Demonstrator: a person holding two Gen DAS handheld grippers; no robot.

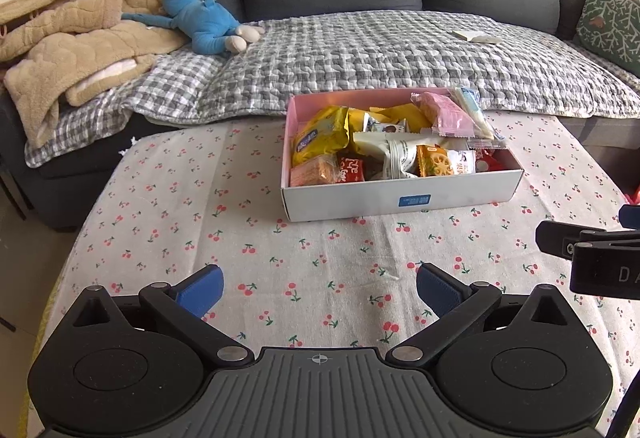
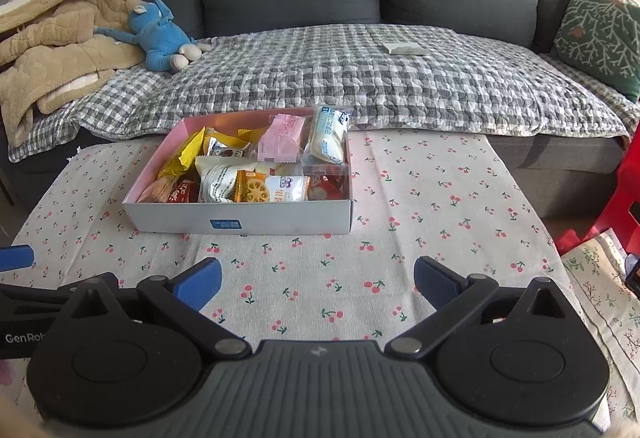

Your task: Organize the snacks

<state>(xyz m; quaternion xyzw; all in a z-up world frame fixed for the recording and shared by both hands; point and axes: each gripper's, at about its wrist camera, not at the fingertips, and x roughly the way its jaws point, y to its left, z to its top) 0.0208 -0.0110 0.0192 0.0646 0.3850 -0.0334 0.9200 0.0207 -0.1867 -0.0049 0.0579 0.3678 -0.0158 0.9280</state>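
1. The shallow white cardboard box with a pink inside (image 2: pixel 240 216) sits toward the far edge of the table, just before the sofa. I judge it the collecting place, since every snack I can see lies in it.
2. The packets are heaped, not sorted: a yellow foil bag (image 1: pixel 320 136) at the box's left, a pink wrapped cake (image 2: pixel 282 140) and a clear-wrapped white bun (image 2: pixel 326 136) riding high at the back right, the bun leaning over the rim.
3. My left gripper (image 1: pixel 318 292) hangs over bare cloth, well short of the box, fingers spread wide and holding nothing.
4. My right gripper (image 2: pixel 318 284) is likewise wide open and empty, beside the left one.
5. The cherry-print tablecloth (image 2: pixel 440 206) shows no loose snack, so I judge the packing nearly done.
6. Beyond lie a grey checked quilt (image 1: pixel 380 54) and a blue plush toy (image 1: pixel 204 18).
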